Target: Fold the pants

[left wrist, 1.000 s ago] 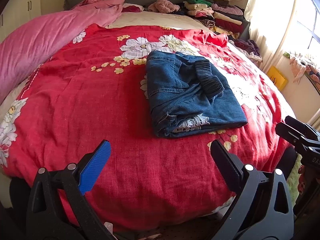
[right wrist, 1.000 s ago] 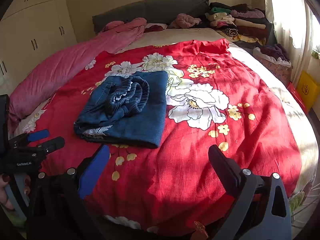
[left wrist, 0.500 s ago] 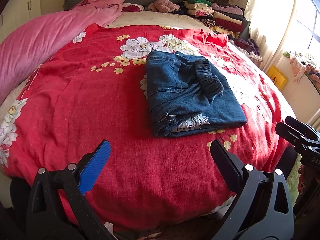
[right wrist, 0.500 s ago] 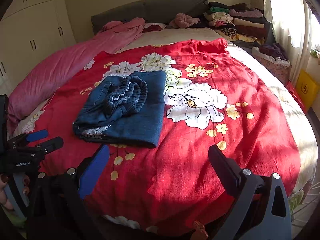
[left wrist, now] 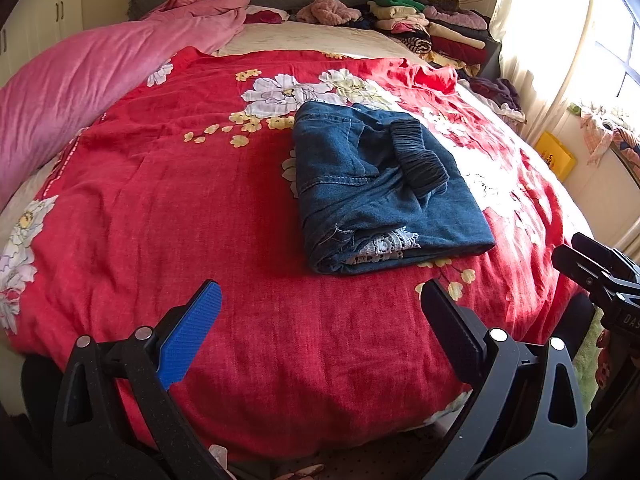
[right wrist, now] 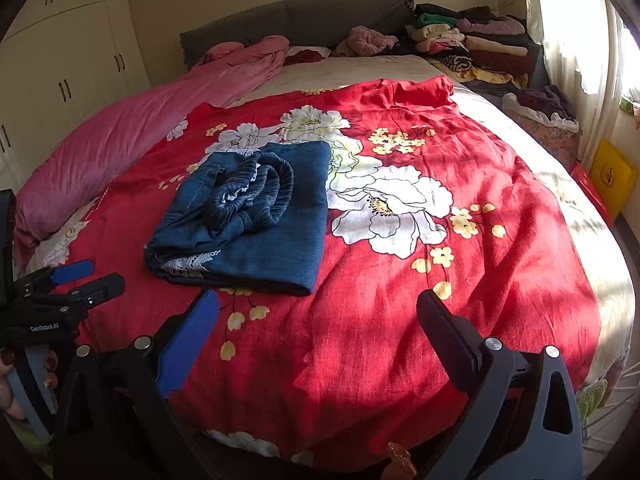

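Note:
Blue denim pants (left wrist: pixel 380 188) lie folded into a compact rectangle on the red floral bedspread (left wrist: pixel 160 220), elastic waistband on top, white lace trim at the near edge. They also show in the right wrist view (right wrist: pixel 248 220). My left gripper (left wrist: pixel 320 332) is open and empty, held back at the bed's foot, apart from the pants. My right gripper (right wrist: pixel 316 336) is open and empty, also at the bed's foot. Each gripper shows at the edge of the other's view: the right one (left wrist: pixel 592 268), the left one (right wrist: pixel 68 284).
A pink duvet (left wrist: pixel 80 80) lies along the bed's left side. Stacked folded clothes (left wrist: pixel 432 32) sit at the far right by the grey headboard (right wrist: pixel 300 20). White wardrobe (right wrist: pixel 60 72) at left; curtain and yellow box (right wrist: pixel 612 178) at right.
None in the left wrist view. The right wrist view has shifted very slightly; the pants and grippers stay as they were.

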### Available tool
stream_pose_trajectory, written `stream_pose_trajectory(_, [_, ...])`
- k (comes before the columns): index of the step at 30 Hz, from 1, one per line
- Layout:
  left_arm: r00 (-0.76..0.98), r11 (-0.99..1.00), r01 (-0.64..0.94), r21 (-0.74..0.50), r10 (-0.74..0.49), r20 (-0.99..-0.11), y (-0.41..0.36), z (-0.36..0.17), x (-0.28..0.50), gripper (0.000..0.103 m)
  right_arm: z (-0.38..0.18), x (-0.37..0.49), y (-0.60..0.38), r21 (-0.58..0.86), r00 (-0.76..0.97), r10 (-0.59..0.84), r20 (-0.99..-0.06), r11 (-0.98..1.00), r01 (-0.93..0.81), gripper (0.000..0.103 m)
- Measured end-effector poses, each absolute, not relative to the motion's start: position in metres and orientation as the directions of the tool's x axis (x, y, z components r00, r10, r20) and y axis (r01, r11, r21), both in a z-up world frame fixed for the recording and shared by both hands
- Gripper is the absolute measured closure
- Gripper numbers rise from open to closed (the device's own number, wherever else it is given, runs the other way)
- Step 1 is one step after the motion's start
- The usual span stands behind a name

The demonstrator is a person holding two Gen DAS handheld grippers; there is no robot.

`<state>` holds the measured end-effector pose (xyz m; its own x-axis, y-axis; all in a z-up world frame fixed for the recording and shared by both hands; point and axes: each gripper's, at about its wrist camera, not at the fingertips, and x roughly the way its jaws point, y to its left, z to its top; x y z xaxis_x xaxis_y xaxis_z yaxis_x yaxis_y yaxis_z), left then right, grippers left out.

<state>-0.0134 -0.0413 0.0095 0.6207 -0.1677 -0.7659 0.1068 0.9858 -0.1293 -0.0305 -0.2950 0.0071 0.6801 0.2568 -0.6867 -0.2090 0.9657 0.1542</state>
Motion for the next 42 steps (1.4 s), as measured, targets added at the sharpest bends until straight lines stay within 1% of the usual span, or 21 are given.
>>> stream_pose_trajectory(25, [0.621,0.99,0.09,-0.107,-0.14,-0.771,-0.036,0.011,-0.013,0.009,0.006,-0.031,-0.297,0.154,0.679,0.254,-0.689,0.967,-0.205,0.004])
stream_pose_trajectory(32, [0.607,0.99,0.079,-0.12,-0.143,-0.781,-0.031,0.008,-0.01,0.009,0.004,-0.03,-0.304,0.156,0.681,0.243,-0.69,0.97,-0.188,0.005])
stream_pose_trajectory(35, [0.595,0.995,0.023,-0.101,-0.095,-0.798,-0.018,0.005,-0.002,0.009,0.003,-0.023,-0.314,0.167,0.677,0.238,-0.697,0.971,-0.169,0.005])
stream_pose_trajectory(38, [0.598,0.996,-0.065,-0.063,-0.011,-0.801,0.01,0.003,0.011,0.009,0.004,-0.007,-0.334,0.171,0.679,0.211,-0.703,0.977,-0.127,0.005])
stream_pose_trajectory(42, [0.601,0.973,-0.228,-0.041,0.108,-0.792,0.081,0.01,0.047,0.009,0.002,0.032,-0.384,0.113,0.689,0.088,-0.719,0.994,-0.01,0.005])
